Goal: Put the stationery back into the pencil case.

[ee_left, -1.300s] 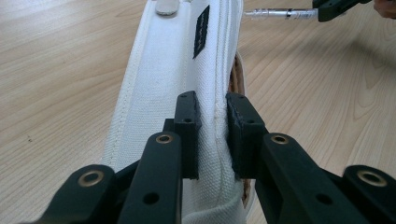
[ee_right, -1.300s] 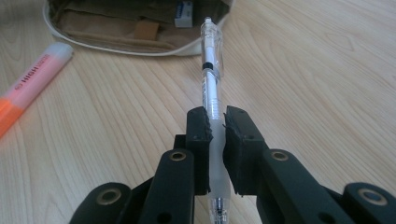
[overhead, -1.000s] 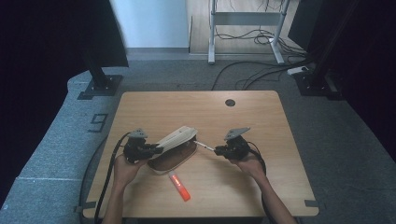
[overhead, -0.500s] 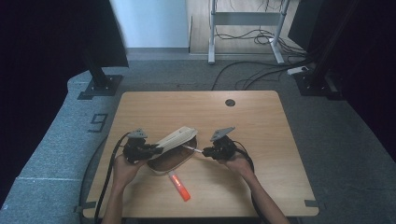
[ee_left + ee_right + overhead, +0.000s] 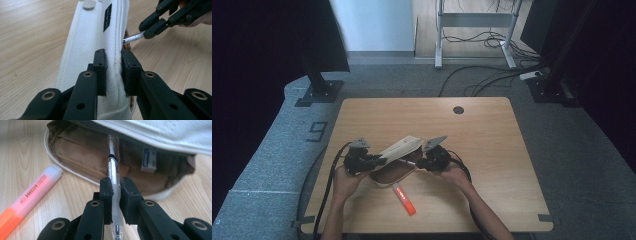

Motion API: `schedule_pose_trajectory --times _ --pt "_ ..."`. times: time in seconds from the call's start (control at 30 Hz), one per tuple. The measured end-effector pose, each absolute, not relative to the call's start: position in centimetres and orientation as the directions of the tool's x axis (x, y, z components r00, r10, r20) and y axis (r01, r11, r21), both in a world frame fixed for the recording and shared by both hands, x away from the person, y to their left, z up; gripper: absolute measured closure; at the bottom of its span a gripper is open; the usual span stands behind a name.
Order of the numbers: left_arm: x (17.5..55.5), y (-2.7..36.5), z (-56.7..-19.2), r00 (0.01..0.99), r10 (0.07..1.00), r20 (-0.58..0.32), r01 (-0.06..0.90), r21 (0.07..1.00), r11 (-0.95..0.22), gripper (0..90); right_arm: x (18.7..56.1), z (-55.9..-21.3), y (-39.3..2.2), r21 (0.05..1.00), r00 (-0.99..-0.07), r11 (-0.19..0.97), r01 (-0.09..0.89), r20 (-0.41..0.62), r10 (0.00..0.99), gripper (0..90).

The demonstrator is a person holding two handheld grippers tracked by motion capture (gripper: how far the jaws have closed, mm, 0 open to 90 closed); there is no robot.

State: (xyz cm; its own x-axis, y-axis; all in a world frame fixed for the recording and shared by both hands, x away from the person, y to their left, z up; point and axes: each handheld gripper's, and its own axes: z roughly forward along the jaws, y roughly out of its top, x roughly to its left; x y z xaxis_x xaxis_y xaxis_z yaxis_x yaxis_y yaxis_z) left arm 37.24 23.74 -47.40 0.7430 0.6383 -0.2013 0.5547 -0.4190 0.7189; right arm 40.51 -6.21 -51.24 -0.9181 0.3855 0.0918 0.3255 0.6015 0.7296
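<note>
Pen (image 5: pixel 113 171) clamped between the right gripper's (image 5: pixel 116 188) jaws, gripped on its pale sleeve, tip pointing into the open case (image 5: pixel 82 152). Jaws closed to the barrel's width, nothing else held.

Change over the last second: right gripper has moved leftwards from well clear of the case to its mouth; pen tip now sits at the opening, over the brown lining. Left gripper unmoved. Judgement: transport done, insertion step in hand, release not yet due.

Nearest on the bench (image 5: pixel 492 150): orange highlighter (image 5: pixel 404 199), lying loose just in front of the case, untouched. Likely next item to pack.

Left gripper (image 5: pixel 114 72) has its jaws nearly shut on the case's white flap (image 5: pixel 85 50), pinching the seam and holding the flap raised so the mouth stays open. In the left gripper view the right gripper (image 5: pixel 172 17) and pen tip (image 5: pixel 131 38) show beyond, at the flap's edge.

Inside the case: a small white eraser-like block (image 5: pixel 149 160) against the dark inner wall.

Risk: pen catching on the mesh pocket under the flap.

Far bench bare apart from a cable hole (image 5: pixel 458 109).
</note>
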Motion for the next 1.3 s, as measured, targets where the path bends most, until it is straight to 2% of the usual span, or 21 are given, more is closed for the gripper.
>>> schedule_pose_trajectory --times 0.53,0.93,1.2,1.3 --pt "37.2 23.6 -47.4 0.745 0.635 -0.204 0.555 0.718 -0.421 75.4 41.3 -51.5 -2.5 0.725 -0.938 0.632 0.274 0.057 0.341 78.5" --pt "37.2 23.5 -47.4 0.747 0.633 -0.205 0.556 0.714 -0.425 75.4 42.1 -52.1 -1.7 0.701 -0.929 0.659 0.273 0.013 0.370 76.3" --pt "37.2 23.5 -47.5 0.748 0.631 -0.208 0.557 0.713 -0.425 75.2 42.5 -52.0 -2.0 0.695 -0.901 0.655 0.297 -0.023 0.433 63.6" --pt "37.2 23.6 -47.5 0.748 0.630 -0.210 0.557 0.714 -0.424 75.2 42.6 -52.0 -2.3 0.694 -0.894 0.655 0.300 -0.034 0.446 61.4"
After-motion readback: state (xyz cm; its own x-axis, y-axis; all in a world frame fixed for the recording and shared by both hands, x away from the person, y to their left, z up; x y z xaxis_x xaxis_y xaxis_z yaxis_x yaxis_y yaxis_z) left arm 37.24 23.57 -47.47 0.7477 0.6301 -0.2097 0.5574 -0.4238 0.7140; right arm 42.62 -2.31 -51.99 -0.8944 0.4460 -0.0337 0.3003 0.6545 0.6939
